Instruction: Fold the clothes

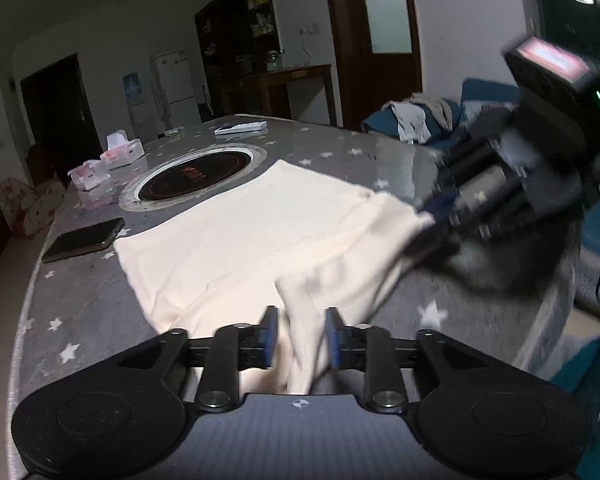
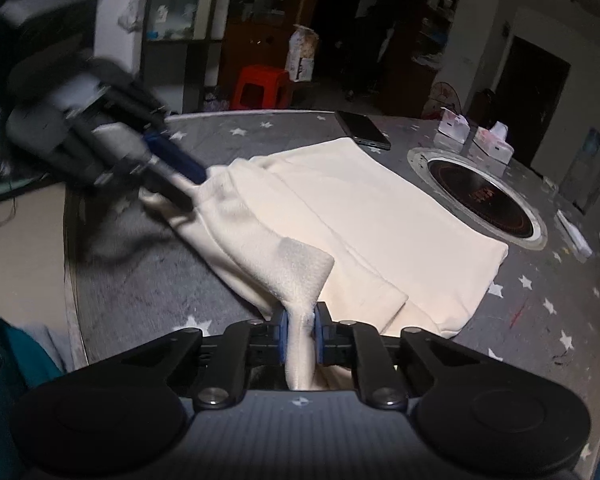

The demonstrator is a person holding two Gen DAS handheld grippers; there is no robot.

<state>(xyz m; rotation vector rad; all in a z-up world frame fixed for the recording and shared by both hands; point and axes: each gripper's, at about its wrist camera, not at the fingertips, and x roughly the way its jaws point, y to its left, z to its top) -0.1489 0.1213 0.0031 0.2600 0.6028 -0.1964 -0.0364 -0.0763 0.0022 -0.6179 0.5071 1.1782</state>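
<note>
A cream garment (image 1: 236,232) lies partly folded on the grey star-patterned table (image 1: 84,304). It also shows in the right wrist view (image 2: 380,216). My left gripper (image 1: 301,338) has its jaws a little apart around a bunched corner of the cloth; in the right wrist view (image 2: 184,184) it looks closed on that edge. My right gripper (image 2: 301,334) is shut on another corner of the garment and lifts it off the table. In the left wrist view my right gripper (image 1: 428,220) is blurred at the cloth's right edge.
A black induction hob (image 1: 196,178) is set into the table beyond the garment. A dark phone (image 1: 84,240) lies left of the cloth. Tissue boxes (image 1: 120,148) and a remote (image 1: 240,127) sit further back. Clothes pile on a blue sofa (image 1: 420,120).
</note>
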